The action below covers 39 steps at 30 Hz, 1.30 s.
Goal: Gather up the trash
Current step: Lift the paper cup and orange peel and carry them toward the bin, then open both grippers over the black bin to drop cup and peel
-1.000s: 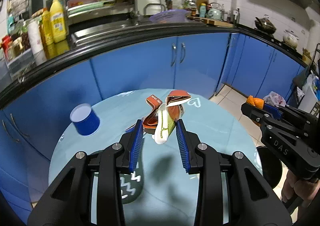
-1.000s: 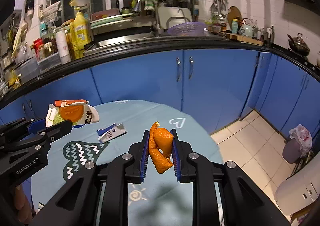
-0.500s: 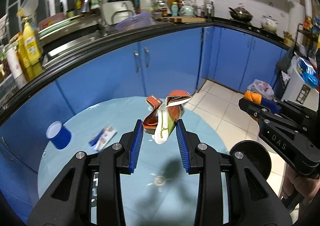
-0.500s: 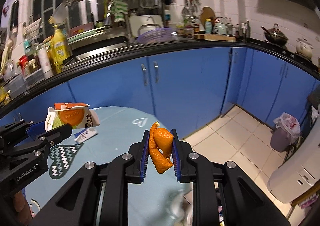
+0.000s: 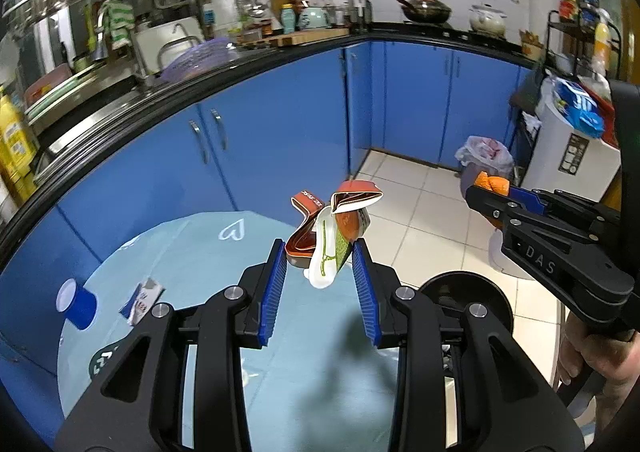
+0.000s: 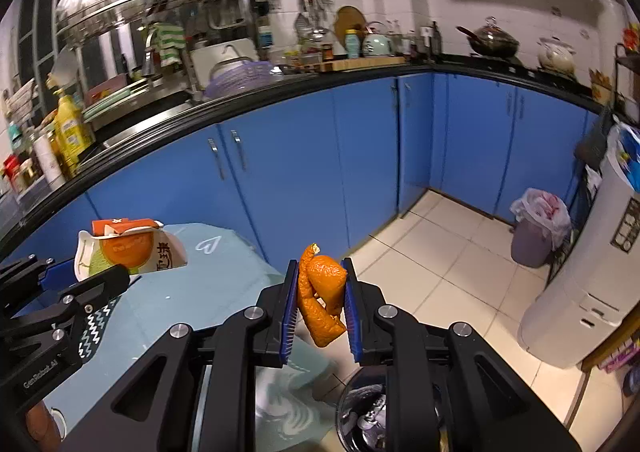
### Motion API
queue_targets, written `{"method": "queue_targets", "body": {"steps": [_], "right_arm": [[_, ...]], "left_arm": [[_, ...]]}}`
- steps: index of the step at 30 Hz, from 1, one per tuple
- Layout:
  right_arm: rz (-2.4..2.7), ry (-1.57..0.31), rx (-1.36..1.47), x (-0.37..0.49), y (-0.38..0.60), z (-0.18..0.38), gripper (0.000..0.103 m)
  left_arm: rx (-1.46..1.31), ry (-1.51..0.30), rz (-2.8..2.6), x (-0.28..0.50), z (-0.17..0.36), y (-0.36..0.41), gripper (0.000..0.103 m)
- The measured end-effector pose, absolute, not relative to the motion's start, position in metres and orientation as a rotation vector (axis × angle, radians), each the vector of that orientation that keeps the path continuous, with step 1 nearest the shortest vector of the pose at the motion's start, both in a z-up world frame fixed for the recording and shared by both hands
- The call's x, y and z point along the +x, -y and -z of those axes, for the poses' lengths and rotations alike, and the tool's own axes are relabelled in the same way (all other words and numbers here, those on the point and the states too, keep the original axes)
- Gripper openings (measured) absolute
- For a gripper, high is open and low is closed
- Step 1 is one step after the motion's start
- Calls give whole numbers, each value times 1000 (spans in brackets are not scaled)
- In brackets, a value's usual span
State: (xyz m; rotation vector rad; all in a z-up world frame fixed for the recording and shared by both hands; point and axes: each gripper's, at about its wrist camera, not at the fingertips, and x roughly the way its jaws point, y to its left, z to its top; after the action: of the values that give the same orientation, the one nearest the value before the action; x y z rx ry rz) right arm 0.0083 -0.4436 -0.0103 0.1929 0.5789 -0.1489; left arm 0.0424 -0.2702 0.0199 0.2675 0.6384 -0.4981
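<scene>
My left gripper [image 5: 320, 252] is shut on a crumpled orange-and-white drink carton [image 5: 334, 236] and holds it above the right edge of the round table [image 5: 192, 252]. The carton also shows in the right wrist view [image 6: 128, 252]. My right gripper [image 6: 321, 276] is shut on a piece of orange peel [image 6: 322, 292], held over the floor beside the table. The peel shows in the left wrist view [image 5: 493, 184]. A black round trash bin [image 5: 464, 300] stands on the floor below both grippers; it also shows in the right wrist view [image 6: 368, 404].
A blue paper cup [image 5: 76, 304] and a small blue-and-white wrapper [image 5: 142, 298] lie on the table's left part. Blue kitchen cabinets [image 5: 280, 140] run behind. A grey bin with a bag [image 6: 538, 232] and a white appliance [image 6: 588, 284] stand at the right.
Both grippers have swung to the right, off the middle of the table toward its right edge and the floor. The black bin has come into view below them. Both still hold their items.
</scene>
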Motion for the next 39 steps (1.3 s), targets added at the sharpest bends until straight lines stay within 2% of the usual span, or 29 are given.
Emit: {"method": "queue_targets", "body": {"steps": [12,13,14,16,39], "right_arm": [[250,-577,207,-15,484,15,26],[258,-577,201,-16,486,16,37],[266,-572,198,-18,488,15,60],[289,-531,189,-26,493,13,79],[450,-507,281,-64,562,19,82]], "left_arm": [[313,-615,582,28,-23,328,35],[317,-613,588,26,-23,333,35],[322,-610,594,25,-23,337,35],[328,-605,602,22,-24,344,35],[386,-585,699,-4,-24,409,35]]}}
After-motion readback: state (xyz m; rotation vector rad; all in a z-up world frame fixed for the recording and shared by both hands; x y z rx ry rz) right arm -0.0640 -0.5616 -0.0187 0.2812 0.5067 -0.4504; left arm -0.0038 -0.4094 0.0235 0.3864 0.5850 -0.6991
